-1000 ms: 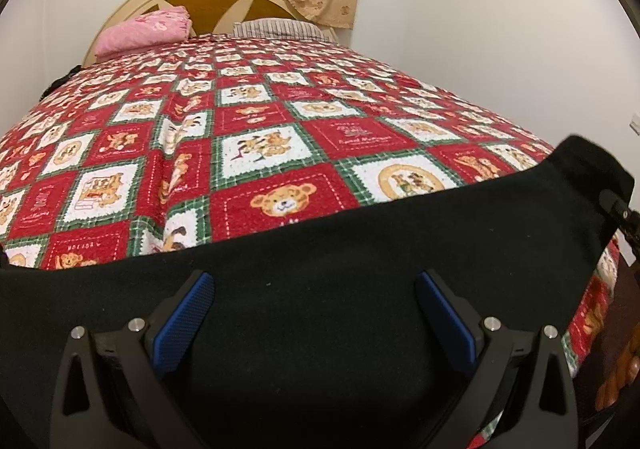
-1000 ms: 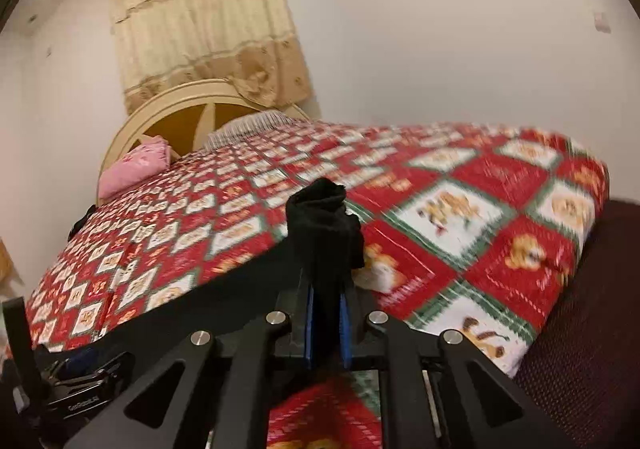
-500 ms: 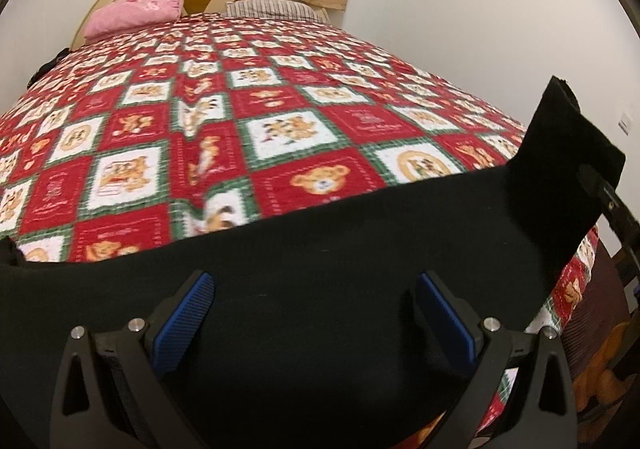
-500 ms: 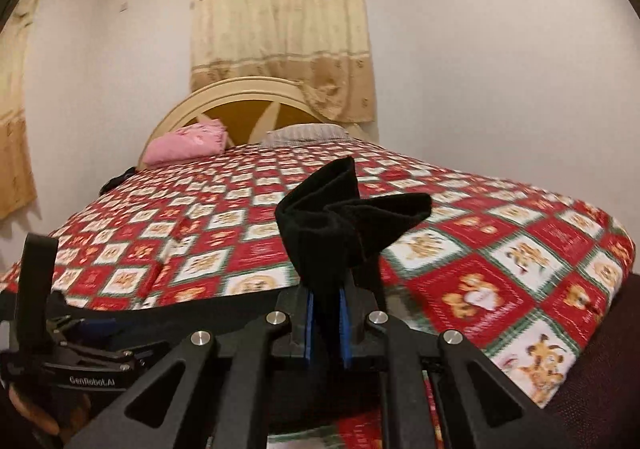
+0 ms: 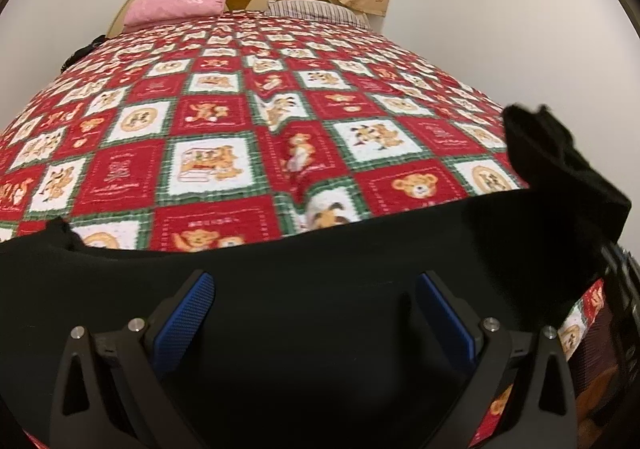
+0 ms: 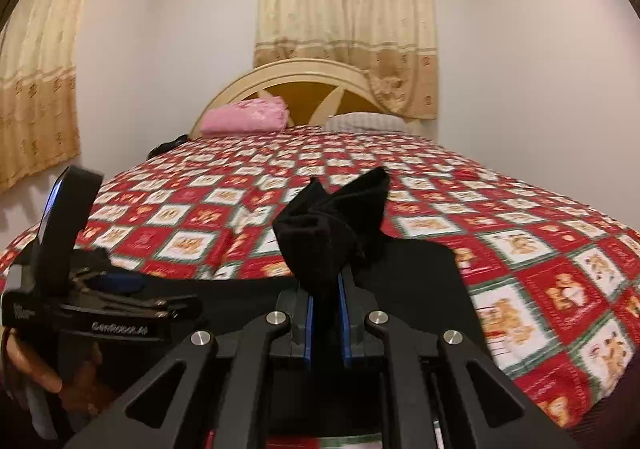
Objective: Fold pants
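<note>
Black pants (image 5: 320, 273) lie across the near edge of the bed, on a red, white and green teddy-bear quilt (image 5: 248, 137). My left gripper (image 5: 314, 313) is open, its blue pads spread wide just above the black cloth, holding nothing. My right gripper (image 6: 325, 313) is shut on a bunched end of the pants (image 6: 332, 225), lifted above the bed; that raised end shows at the right of the left wrist view (image 5: 560, 169). The left gripper shows at the left of the right wrist view (image 6: 80, 289).
A pink folded blanket (image 6: 246, 119) and a striped pillow (image 6: 364, 123) lie at the cream headboard (image 6: 304, 75). Curtains (image 6: 344, 21) hang behind. White walls stand left and right of the bed. A dark item (image 6: 170, 145) lies at the bed's far left edge.
My right gripper has lifted the bunched pants end and swung left toward the left gripper. The left gripper stays open over the cloth, its view tilted a little.
</note>
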A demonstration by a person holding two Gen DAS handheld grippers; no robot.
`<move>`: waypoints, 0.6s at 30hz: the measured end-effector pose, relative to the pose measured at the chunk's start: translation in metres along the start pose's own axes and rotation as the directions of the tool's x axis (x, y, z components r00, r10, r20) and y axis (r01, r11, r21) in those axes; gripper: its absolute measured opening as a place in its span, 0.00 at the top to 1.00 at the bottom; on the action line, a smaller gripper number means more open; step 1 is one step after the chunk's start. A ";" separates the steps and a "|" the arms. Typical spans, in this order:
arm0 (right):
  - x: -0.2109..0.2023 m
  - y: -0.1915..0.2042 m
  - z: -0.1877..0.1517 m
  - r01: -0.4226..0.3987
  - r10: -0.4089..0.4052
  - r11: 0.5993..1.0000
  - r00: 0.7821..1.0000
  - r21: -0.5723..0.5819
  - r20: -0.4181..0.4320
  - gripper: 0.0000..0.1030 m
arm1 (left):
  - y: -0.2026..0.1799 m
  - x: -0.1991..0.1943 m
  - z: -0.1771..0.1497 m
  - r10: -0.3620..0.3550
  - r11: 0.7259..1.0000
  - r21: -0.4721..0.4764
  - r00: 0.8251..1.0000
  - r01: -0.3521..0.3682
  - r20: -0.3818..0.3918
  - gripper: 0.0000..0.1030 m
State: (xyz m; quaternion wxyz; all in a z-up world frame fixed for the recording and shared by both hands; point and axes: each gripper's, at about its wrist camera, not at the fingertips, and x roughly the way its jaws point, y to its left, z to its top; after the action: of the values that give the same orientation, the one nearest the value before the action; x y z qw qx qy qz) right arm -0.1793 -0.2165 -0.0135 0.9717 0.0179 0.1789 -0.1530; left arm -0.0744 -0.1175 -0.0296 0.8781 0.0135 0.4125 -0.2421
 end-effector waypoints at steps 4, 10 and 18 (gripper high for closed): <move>0.006 0.029 -0.007 -0.050 0.049 0.997 0.999 -0.058 -0.016 0.90 | 0.018 -0.005 0.001 0.026 0.999 -0.023 1.000 -0.025 0.015 0.00; 0.015 0.063 -0.020 -0.119 0.114 0.987 0.992 -0.111 -0.052 0.90 | 0.043 -0.008 0.001 0.063 0.996 -0.063 0.998 -0.062 0.016 0.00; 0.028 0.098 -0.041 -0.192 0.174 0.966 0.978 -0.173 -0.112 0.90 | 0.086 -0.019 0.001 0.112 0.981 -0.166 0.993 -0.105 0.037 0.00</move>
State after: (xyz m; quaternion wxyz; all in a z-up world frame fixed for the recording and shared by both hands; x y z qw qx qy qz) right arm -0.1384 -0.1274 -0.0638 0.9695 -0.0474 0.2362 -0.0446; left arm -0.0468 -0.0337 -0.0304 0.8974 -0.0419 0.4093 -0.1594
